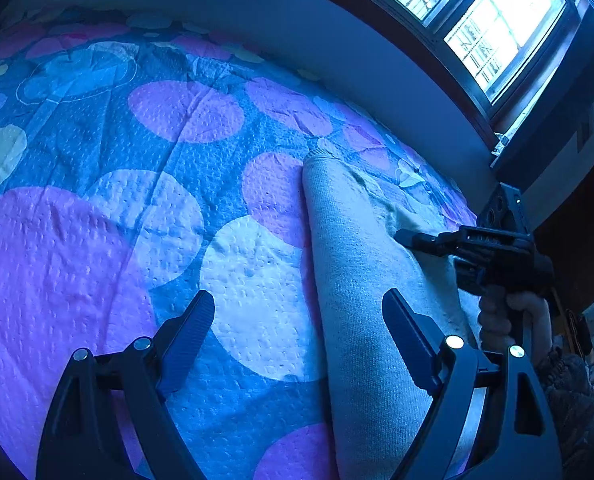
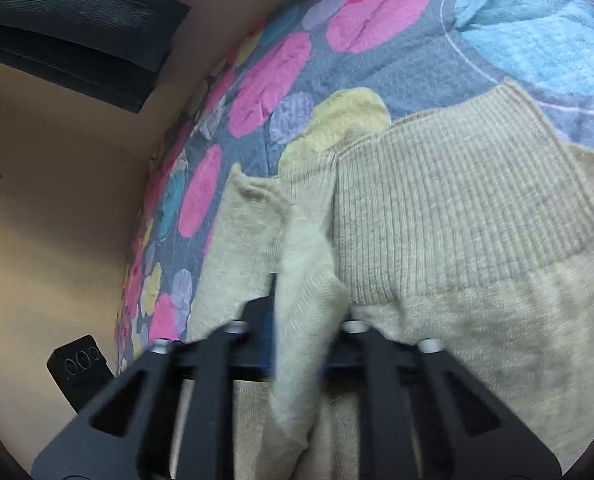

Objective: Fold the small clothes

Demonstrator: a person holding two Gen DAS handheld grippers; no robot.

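Beige sweater (image 2: 457, 208) fold hides right tongs (image 2: 303, 320) tips — clamped; blurred.

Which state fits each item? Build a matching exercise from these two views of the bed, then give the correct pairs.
Column one:
1. left tool
2. right tool
3. beige knitted garment
4. window

Column two:
A. brightly lit
B. jaws wide apart, holding nothing
C. shut on a fold of fabric
D. spread on the spotted quilted bedspread

Pairs: 1-B, 2-C, 3-D, 4-A
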